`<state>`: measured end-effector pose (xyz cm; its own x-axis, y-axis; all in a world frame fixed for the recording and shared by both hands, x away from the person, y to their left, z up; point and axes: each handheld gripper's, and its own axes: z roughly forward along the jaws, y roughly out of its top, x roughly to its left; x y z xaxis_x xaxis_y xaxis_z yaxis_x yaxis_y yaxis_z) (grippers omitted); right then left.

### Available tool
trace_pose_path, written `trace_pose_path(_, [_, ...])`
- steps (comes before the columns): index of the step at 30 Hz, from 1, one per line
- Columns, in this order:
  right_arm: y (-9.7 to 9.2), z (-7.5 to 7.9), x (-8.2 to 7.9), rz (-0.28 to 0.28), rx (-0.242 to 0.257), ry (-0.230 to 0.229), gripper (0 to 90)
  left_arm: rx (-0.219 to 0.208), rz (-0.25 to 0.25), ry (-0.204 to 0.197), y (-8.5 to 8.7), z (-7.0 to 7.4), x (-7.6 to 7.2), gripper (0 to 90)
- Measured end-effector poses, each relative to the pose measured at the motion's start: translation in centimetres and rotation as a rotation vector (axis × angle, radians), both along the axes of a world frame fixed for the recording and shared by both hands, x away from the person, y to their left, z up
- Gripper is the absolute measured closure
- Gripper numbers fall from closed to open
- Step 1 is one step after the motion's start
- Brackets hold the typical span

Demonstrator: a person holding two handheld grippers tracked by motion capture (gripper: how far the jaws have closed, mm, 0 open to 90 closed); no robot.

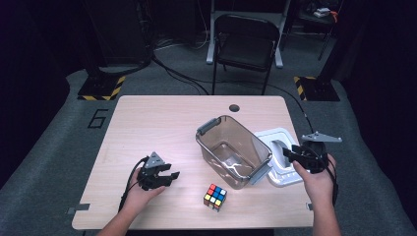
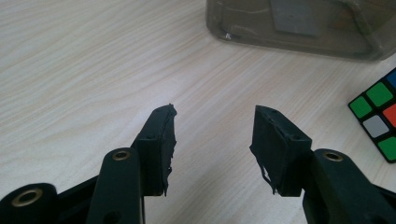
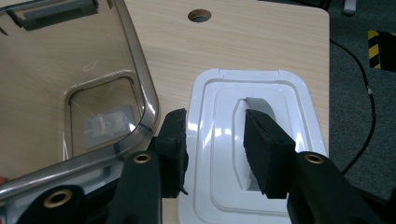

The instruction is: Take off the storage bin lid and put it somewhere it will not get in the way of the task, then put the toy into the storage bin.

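Two grippers are working a wooden table [image 1: 147, 118]: left gripper [image 1: 166, 178], jaws apart and empty, is hovering left of a puzzle cube [image 1: 215, 196]; right gripper [image 1: 294, 153], jaws parted, is hanging over a white lid [image 1: 275, 135] beside a clear bin [image 1: 209, 125].

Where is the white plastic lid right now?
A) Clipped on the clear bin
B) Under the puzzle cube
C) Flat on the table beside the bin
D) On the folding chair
C: the white plastic lid lies flat on the table, right of the open clear plastic bin.
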<state>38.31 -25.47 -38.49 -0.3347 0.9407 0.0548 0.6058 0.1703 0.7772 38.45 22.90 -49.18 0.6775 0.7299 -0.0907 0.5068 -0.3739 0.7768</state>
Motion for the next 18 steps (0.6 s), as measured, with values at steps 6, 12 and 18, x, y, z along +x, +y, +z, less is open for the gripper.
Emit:
trace_pose_path(6, [0.3, -0.8, -0.9, 0.023, -0.016, 0.0, 52.9, -0.001, -0.013, 0.01, -0.4, 0.1, -0.1, 49.0])
trace_pose_path(12, [0.5, -1.9, -1.8, 0.045, -0.023, 0.008, 52.1, -0.001, -0.023, 0.012, -0.9, 0.2, -0.1, 48.2])
trace_pose_path(18, [1.0, -1.9, -3.1, 0.072, -0.015, -0.006, 51.2, 0.003, -0.051, 0.002, -1.3, 0.6, -0.4, 48.6])
